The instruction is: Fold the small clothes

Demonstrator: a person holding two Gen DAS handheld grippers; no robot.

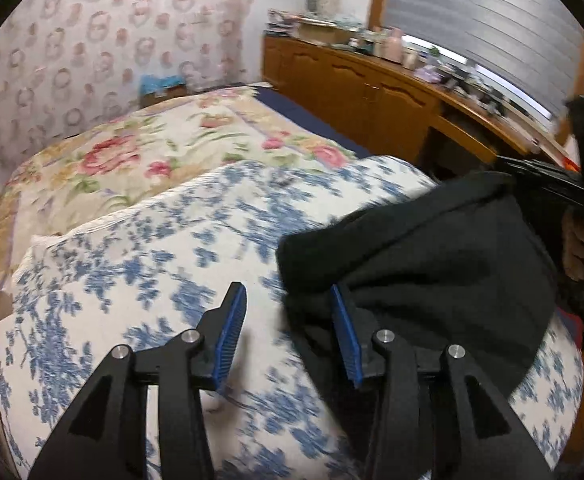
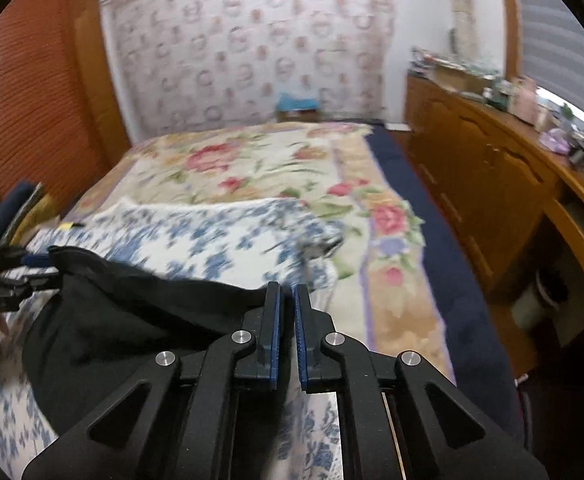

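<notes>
A black garment [image 1: 432, 264] lies rumpled on a blue-and-white patterned quilt [image 1: 152, 260] on the bed. My left gripper [image 1: 288, 288] is open above the quilt, and its right finger [image 1: 346, 332] rests against the garment's left edge; only quilt shows between the pads. In the right wrist view the black garment [image 2: 124, 312] spreads to the left of my right gripper [image 2: 287, 286], whose blue pads are shut to a thin slit. The garment's upper edge runs up to that gripper's left finger [image 2: 270, 320]; whether cloth is pinched is unclear. The right gripper [image 1: 548, 188] also shows at the garment's far corner.
A floral bedspread [image 2: 252, 160] covers the bed beyond the quilt [image 2: 212, 232]. Along the right runs a wooden cabinet [image 2: 472, 168] with a cluttered top, close to the bed's dark blue edge. A slatted wooden door [image 2: 32, 100] stands at the left, with stacked items [image 2: 20, 208] below it.
</notes>
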